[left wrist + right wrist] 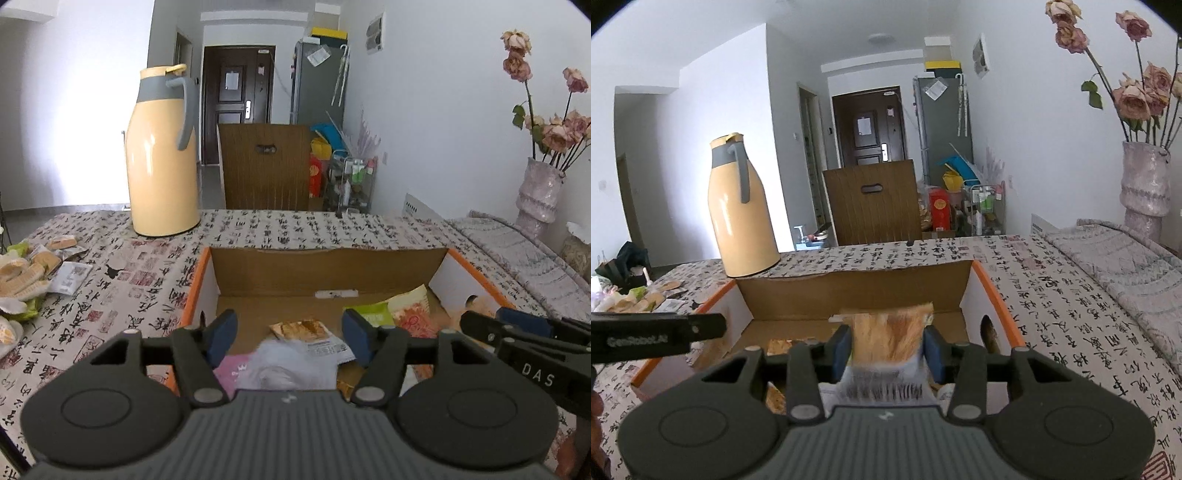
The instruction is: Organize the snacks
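Snack packets (314, 332): several lie loose on the floor of the open cardboard box (325, 269), below and between the spread blue pads of the left gripper (290, 334), which grips nothing; a blurred white packet sits just under it. Right gripper (888, 350): pads at both sides of an orange snack packet (890, 336), blurred, over the box; whether they press it cannot be told. Left view only: pile of unsorted snacks (26, 280) on the patterned tablecloth (147, 280). Beyond: yellow thermos jug (162, 155).
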The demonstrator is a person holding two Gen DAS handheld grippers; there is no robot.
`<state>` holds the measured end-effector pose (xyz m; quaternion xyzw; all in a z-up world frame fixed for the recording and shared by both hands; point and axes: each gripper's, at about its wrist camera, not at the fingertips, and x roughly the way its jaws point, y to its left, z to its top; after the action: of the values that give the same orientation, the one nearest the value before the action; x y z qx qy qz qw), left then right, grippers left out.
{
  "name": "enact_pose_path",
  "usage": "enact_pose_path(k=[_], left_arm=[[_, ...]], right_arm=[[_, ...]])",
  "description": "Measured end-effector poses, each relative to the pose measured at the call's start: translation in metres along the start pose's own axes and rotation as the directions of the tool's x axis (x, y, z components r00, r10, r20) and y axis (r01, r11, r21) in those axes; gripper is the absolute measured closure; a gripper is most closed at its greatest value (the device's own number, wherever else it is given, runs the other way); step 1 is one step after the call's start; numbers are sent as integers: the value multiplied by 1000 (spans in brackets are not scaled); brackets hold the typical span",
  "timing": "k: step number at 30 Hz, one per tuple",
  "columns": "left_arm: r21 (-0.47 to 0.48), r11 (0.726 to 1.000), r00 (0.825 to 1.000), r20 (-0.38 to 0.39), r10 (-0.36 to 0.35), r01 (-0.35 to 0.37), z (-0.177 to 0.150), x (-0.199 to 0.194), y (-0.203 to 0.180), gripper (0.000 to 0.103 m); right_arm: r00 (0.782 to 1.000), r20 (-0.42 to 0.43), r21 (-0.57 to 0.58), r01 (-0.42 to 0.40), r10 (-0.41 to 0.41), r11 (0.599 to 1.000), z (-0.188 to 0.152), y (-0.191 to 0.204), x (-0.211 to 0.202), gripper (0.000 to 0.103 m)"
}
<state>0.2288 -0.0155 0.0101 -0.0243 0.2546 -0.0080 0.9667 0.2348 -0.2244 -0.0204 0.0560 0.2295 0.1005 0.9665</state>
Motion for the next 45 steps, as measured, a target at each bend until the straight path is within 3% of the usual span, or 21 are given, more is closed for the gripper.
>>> enact_pose_path(k=[1,4,8,25,35,45], left_arm=[[-2,1000,1000,5,3,-3,0,-1,0,19],[-6,1000,999,25,25,-25,1,-4,1,0],[-21,999,999,34,27,-26,2,-7,3,0],[-34,999,999,27,23,-22,6,-13,3,0],[-45,999,1000,27,14,-13,9,-42,5,0],[-19,1000,1000,8,14,-13,-12,-76,16,0]], right_arm=[[1000,1,5,0,0,1000,0,-1,-1,47],[1000,17,24,14,-14,1000,0,-4,-4,17],[999,30,51,16,-18,999,0,-10,-6,0],[999,12,60,44,-44,997,5,-13,-7,0],[998,27,18,57,-57,998,8,-9,-40,0],[998,-6,-18,61,-61,998,-16,-9,-78,0]])
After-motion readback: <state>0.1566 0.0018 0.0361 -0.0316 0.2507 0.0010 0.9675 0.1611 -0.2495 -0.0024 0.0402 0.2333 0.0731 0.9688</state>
